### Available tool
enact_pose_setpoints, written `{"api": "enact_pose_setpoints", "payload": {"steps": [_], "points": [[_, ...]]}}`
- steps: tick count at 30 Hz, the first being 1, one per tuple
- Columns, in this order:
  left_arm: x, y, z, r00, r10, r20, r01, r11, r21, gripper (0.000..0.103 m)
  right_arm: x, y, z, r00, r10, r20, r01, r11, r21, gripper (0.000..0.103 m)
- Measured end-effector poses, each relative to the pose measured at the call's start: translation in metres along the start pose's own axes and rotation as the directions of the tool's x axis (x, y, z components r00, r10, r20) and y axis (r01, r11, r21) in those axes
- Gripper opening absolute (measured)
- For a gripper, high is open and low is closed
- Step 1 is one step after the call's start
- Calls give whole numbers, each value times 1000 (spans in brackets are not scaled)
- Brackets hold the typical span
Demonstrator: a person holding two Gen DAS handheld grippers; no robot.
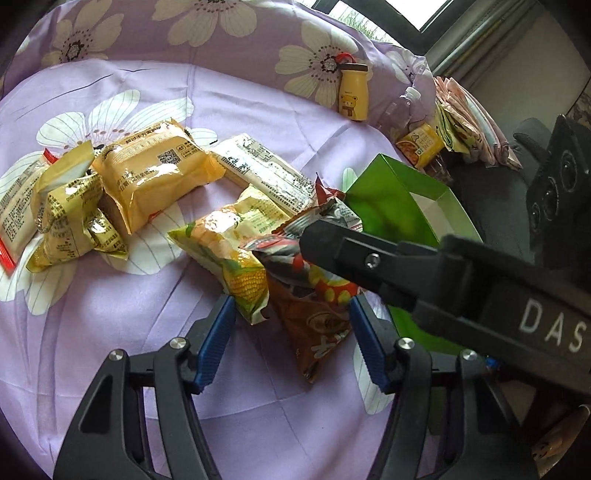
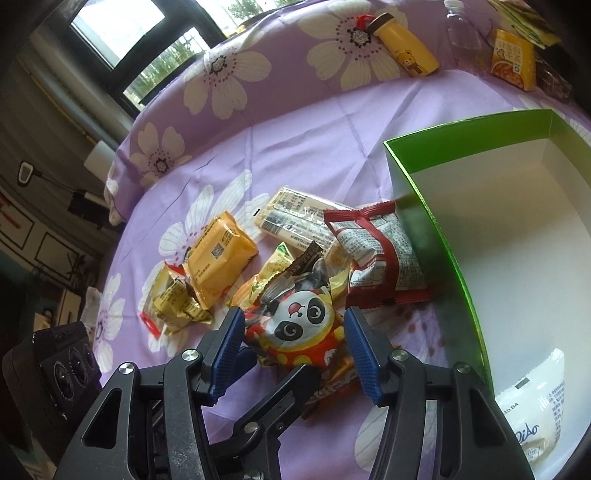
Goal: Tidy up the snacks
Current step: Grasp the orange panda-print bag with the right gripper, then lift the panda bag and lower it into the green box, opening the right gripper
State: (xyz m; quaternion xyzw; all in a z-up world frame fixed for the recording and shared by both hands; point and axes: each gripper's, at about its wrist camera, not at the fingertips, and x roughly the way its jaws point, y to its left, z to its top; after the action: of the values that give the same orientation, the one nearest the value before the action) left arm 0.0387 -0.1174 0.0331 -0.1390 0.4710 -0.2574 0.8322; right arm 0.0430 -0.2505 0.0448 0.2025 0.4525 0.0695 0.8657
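Observation:
Several snack packets lie on a purple flowered bedsheet (image 1: 155, 302). A panda-print snack bag (image 2: 295, 325) sits between the blue pads of my right gripper (image 2: 293, 350), whose jaws stand open around it, not visibly pressing. The same bag shows in the left wrist view (image 1: 314, 295), between the pads of my open left gripper (image 1: 291, 339), with the right gripper's black fingers (image 1: 351, 251) over it. A corn snack bag (image 1: 229, 251) lies beside it. A green box (image 2: 436, 225) with a white inside stands to the right and holds a white packet (image 2: 535, 402).
Yellow packets (image 1: 147, 181), a long white packet (image 1: 266, 173) and a red-edged packet (image 2: 380, 251) lie on the sheet. A yellow bear bottle (image 1: 354, 92), a clear bottle (image 2: 461, 33) and a yellow carton (image 2: 513, 61) rest by the flowered pillow (image 2: 295, 62).

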Motion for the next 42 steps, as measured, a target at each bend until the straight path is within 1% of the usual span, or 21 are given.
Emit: {"api": "enact_pose_setpoints", "payload": {"steps": [2, 4, 5, 6, 8, 9, 10, 13, 16, 19, 20, 22, 23, 25, 27, 29, 30, 33, 34, 38, 42], "points": [[0, 0, 0, 1000, -1, 5, 1, 1000, 2, 60, 2, 2, -1, 1000, -17, -2, 17, 1000, -16, 59], [-2, 1, 0, 1000, -4, 10, 4, 1000, -2, 46, 6, 4, -2, 999, -31, -18, 31, 999, -30, 59], [-4, 0, 0, 1000, -9, 13, 9, 1000, 1, 44, 9, 2, -3, 999, -24, -37, 23, 999, -23, 59], [-7, -1, -1, 1000, -14, 22, 14, 1000, 8, 35, 10, 0, -4, 999, -15, -47, 15, 1000, -9, 59], [-13, -5, -3, 999, 4, 37, -5, 1000, 30, 29, 9, -1, -6, 998, 3, -56, -3, 1000, 6, 59], [-15, -6, -4, 999, -7, 38, 5, 999, 35, 19, 8, -1, -7, 998, 14, -54, -14, 1000, 2, 59], [-17, -8, -5, 999, -25, 33, 24, 999, 37, 14, 6, 1, -9, 998, 32, -58, -32, 999, -7, 59], [-22, -9, -11, 1000, 3, 23, -4, 999, 49, 15, 3, 7, -16, 995, 65, -72, -66, 998, -12, 59], [-28, 0, -16, 1000, -11, 6, 11, 1000, 15, 15, 0, 13, -24, 992, 81, -94, -84, 996, -31, 59], [-38, 9, -22, 1000, -5, -5, 5, 1000, -2, 15, -3, 18, -30, 985, 130, -112, -135, 990, -38, 59], [-39, 12, -24, 1000, 0, -15, 0, 1000, -6, 15, -3, 19, -32, 980, 160, -121, -165, 986, -32, 58], [-44, 18, -29, 999, 24, -20, -24, 1000, -15, 15, 0, 22, -35, 950, 266, -163, -269, 963, 0, 58], [-46, 21, -32, 999, 40, -19, -41, 999, -18, 15, 1, 25, -37, 943, 285, -172, -289, 957, 5, 58], [-50, 29, -34, 998, 65, -12, -65, 997, -36, 17, -1, 29, -38, 957, 243, -155, -248, 969, -13, 58], [-52, 37, -34, 998, 61, -8, -61, 996, -61, 19, -3, 29, -37, 973, 188, -131, -193, 981, -30, 58], [-54, 41, -31, 999, 49, 1, -49, 996, -74, 21, -5, 24, -35, 979, 171, -114, -175, 984, -22, 58], [-55, 39, -30, 999, 41, 13, -40, 997, -68, 26, -8, 19, -33, 980, 173, -100, -176, 984, -16, 58], [-53, 31, -27, 999, 28, 45, -26, 999, -31, 55, -13, 10, -28, 984, 168, -59, -169, 986, -5, 58], [-50, 28, -24, 998, 22, 51, -21, 1000, -17, 58, -13, 7, -26, 984, 173, -49, -174, 985, -1, 58], [-31, 25, -16, 999, 16, 29, -16, 1000, -1, 58, -4, 4, -19, 976, 213, -49, -212, 977, 22, 58], [-20, 28, -11, 999, -41, 12, 41, 999, -24, 58, 10, 4, -15, 972, 223, -72, -221, 975, 31, 58]]}}
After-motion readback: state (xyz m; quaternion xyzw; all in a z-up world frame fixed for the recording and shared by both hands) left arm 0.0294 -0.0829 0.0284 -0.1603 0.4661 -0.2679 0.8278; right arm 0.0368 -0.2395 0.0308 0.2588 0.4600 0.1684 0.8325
